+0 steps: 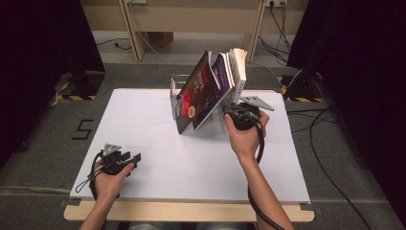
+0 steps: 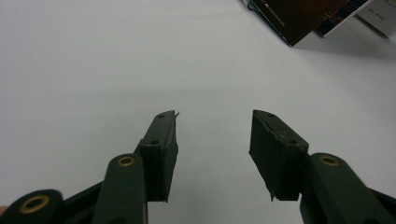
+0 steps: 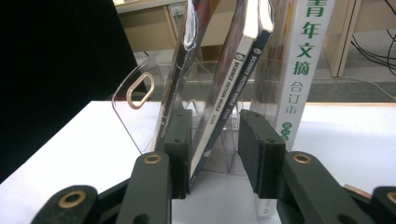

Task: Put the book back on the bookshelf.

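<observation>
Right gripper [image 1: 238, 106] sits at the far right part of the white tabletop [image 1: 143, 124], at the foot of the books. In the right gripper view its two black jaws stand partly apart with the purple book [image 3: 229, 88] leaning between them. The book's spine touches the left jaw, and there is a gap to the right jaw, so the pads do not squeeze it. From above, the hand [image 1: 245, 134] covers the jaws, so the tips are hard to see there.

The purple book leans left in a clear plastic stand [image 3: 135, 93]. The stand is see-through and its edges are hard to make out. A red and black book [image 1: 194, 91] leans at the front. A white book with green letters [image 3: 299, 60] stands upright, just beside the right jaw; its top is cut off.

Left gripper [image 1: 129, 158] rests near the near left corner of the tabletop, well apart from the books. Its jaws are wide with nothing between them
</observation>
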Available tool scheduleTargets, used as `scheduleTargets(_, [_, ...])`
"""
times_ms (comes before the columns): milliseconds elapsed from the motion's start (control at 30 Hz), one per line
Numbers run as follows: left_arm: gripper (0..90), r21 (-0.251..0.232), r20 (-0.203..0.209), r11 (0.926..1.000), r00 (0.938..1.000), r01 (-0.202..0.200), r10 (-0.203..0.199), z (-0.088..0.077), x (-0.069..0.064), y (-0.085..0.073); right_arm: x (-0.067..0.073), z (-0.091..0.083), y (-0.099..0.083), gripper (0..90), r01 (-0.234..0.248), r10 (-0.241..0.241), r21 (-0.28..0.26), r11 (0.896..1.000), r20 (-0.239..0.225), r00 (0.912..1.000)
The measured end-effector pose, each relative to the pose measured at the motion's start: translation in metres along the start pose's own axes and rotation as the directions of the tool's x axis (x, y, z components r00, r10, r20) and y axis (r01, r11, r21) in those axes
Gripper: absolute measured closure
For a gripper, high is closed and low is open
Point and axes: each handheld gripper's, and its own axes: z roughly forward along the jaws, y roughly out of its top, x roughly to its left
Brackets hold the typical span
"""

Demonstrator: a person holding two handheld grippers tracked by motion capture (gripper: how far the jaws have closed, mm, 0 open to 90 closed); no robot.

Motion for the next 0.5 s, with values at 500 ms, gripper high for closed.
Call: scheduleTargets(500, [50.6,0.0,-0.002,1.0,1.0,0.007,-0.007,0.002,0.001,0.001,-0.019,-0.013,-0.018,65.6,0.009,-0.009,0.024,1.0,0.012,0.9999])
